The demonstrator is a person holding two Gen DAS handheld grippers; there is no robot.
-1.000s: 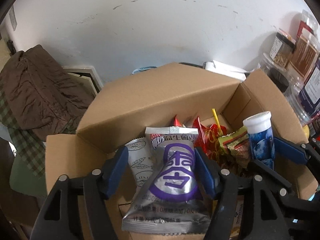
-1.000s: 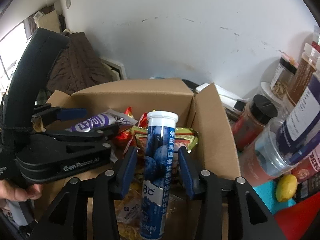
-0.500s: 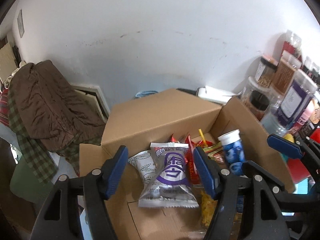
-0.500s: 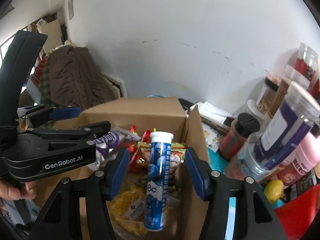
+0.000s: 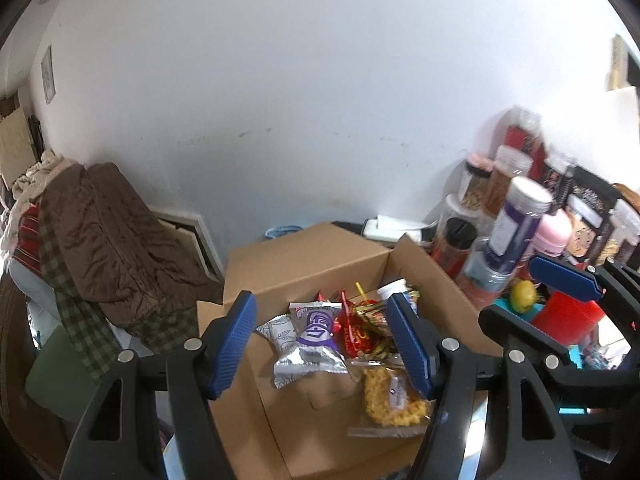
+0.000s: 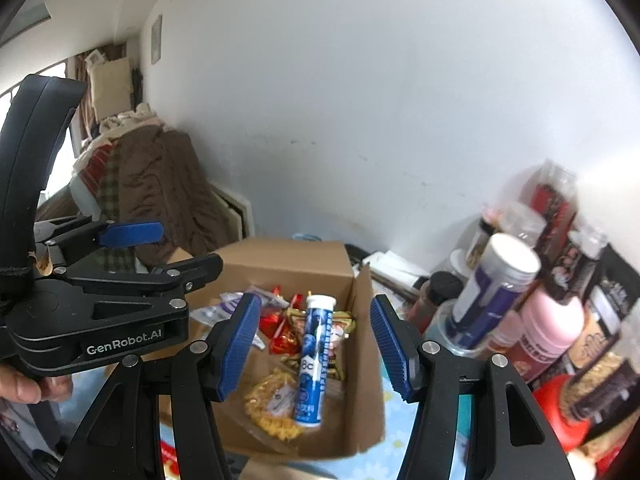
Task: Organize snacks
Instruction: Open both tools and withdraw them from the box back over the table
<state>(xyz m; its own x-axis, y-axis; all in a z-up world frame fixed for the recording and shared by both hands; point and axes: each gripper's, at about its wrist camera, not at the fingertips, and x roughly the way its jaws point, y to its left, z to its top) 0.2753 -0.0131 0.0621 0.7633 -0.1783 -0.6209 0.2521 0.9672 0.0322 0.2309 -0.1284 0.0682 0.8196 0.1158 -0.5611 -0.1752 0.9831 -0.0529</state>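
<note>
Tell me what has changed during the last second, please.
Both tools let go and pulled back up: the left tool released the silver-purple foil packet, and the right tool released the blue tablet tube. Both items now lie in the brown cardboard box, which stayed put.

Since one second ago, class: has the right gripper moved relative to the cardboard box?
Yes. The right gripper has let go of the blue tube, opened, and drawn back up from the cardboard box, which now looks smaller.

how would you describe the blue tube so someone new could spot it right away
Find the open cardboard box below the white wall, left of the crowded jars. Inside, near its right wall, the blue tube leans on the snack packets. It is the only rigid cylinder there, white-capped with blueberry print.
</note>
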